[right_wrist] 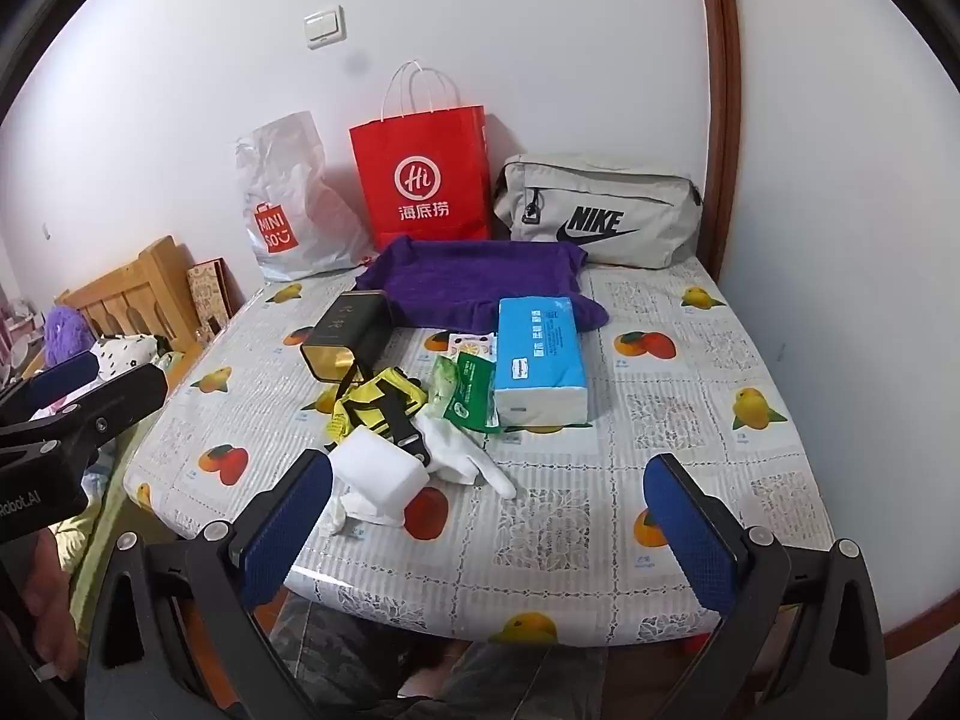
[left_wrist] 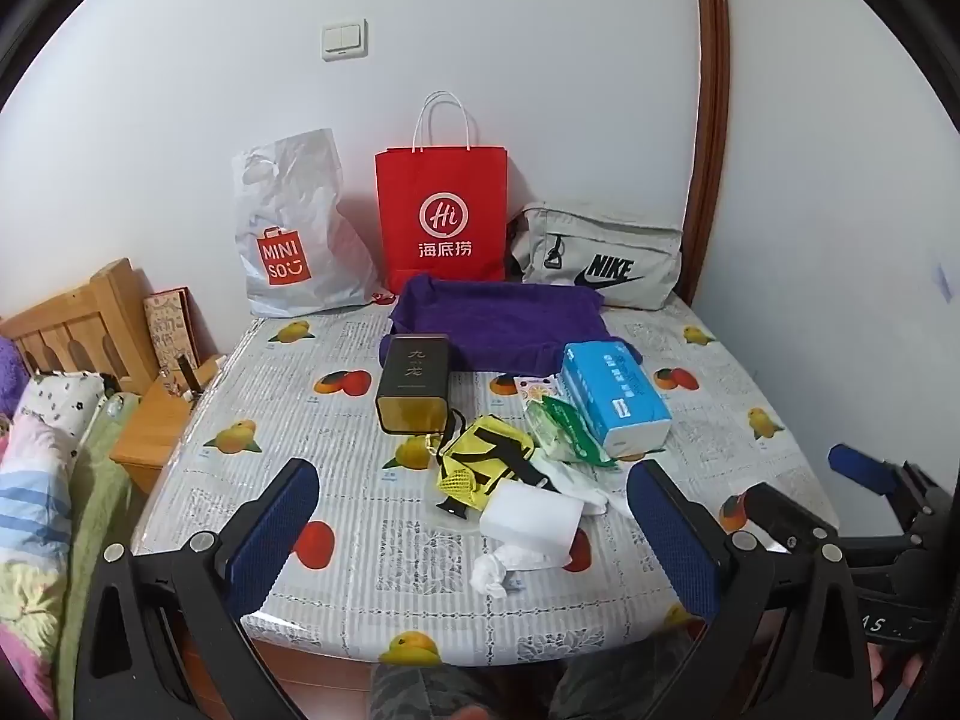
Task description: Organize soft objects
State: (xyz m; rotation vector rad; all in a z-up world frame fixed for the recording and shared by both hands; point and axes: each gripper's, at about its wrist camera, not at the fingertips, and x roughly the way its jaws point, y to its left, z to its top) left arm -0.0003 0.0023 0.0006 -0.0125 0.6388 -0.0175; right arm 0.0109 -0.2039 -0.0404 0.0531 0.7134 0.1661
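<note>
A pile of soft things lies mid-table: a white sponge block [left_wrist: 531,510] [right_wrist: 384,471], a white glove [left_wrist: 585,480] [right_wrist: 465,459], a yellow pouch with black straps [left_wrist: 486,459] [right_wrist: 378,408], a green wipes pack [left_wrist: 564,429] [right_wrist: 471,396] and a blue tissue pack [left_wrist: 612,387] [right_wrist: 537,351]. A purple towel [left_wrist: 498,321] [right_wrist: 474,282] lies behind them. My left gripper [left_wrist: 474,540] is open and empty, just short of the sponge. My right gripper [right_wrist: 489,525] is open and empty, near the table's front edge, right of the sponge.
A black-gold tin [left_wrist: 414,384] [right_wrist: 345,339] stands left of the pile. A Miniso bag [left_wrist: 294,228], a red paper bag [left_wrist: 441,216] and a grey Nike bag [left_wrist: 600,252] lean on the back wall. The table [left_wrist: 336,420] has a fruit-print cover. A bed lies left.
</note>
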